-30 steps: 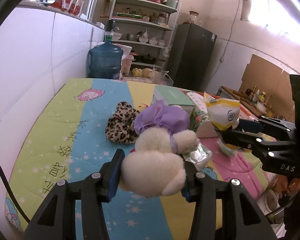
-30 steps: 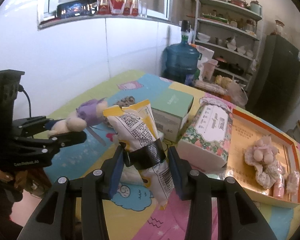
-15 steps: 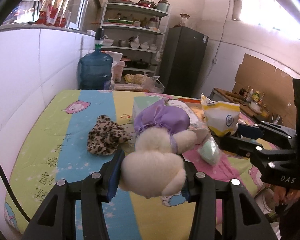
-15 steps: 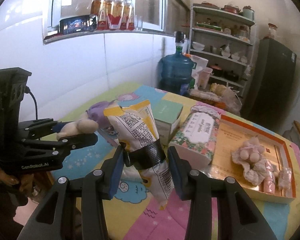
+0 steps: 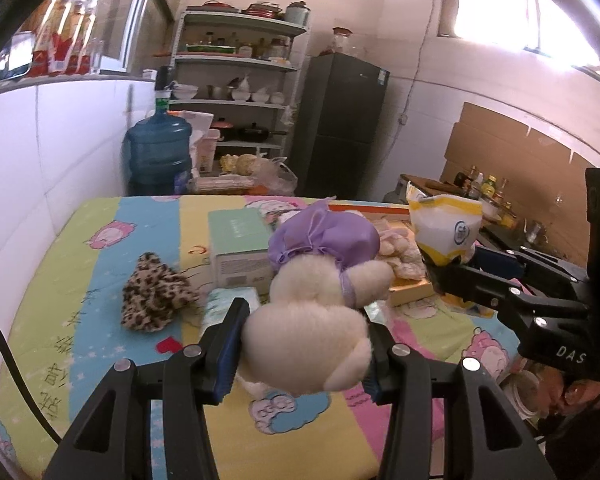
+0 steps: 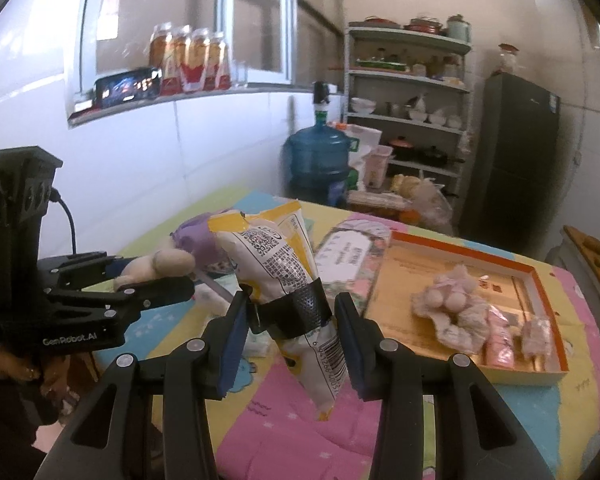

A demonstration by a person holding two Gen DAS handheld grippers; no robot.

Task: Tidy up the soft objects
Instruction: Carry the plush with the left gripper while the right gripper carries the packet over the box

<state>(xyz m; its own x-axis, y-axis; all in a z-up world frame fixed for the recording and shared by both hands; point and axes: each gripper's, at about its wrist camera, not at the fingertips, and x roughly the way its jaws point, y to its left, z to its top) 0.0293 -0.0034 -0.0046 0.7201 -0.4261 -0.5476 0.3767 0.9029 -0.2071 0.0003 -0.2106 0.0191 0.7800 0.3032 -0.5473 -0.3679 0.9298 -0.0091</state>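
My left gripper [image 5: 304, 344] is shut on a cream plush toy [image 5: 312, 320] with a purple dress, held above the table; it also shows in the right wrist view [image 6: 168, 264]. My right gripper [image 6: 290, 320] is shut on a yellow-and-white snack bag [image 6: 288, 280], held in the air; the bag also shows in the left wrist view [image 5: 444, 228]. A leopard-print soft item [image 5: 152, 300] lies on the colourful tablecloth [image 5: 80, 280]. Pink plush items [image 6: 456, 308] lie in an orange-rimmed tray [image 6: 540, 280].
A mint-green box [image 5: 240, 252] and a floral tissue pack [image 6: 348, 260] sit mid-table. A small pale packet [image 5: 232, 304] lies by the leopard item. A blue water jug [image 5: 158, 160], shelves [image 5: 236, 92] and a dark fridge [image 5: 340, 128] stand behind. A white tiled wall runs along the left.
Both grippers have pulled back and risen from the table with their loads, so more of the room and table shows. The grips have not changed.
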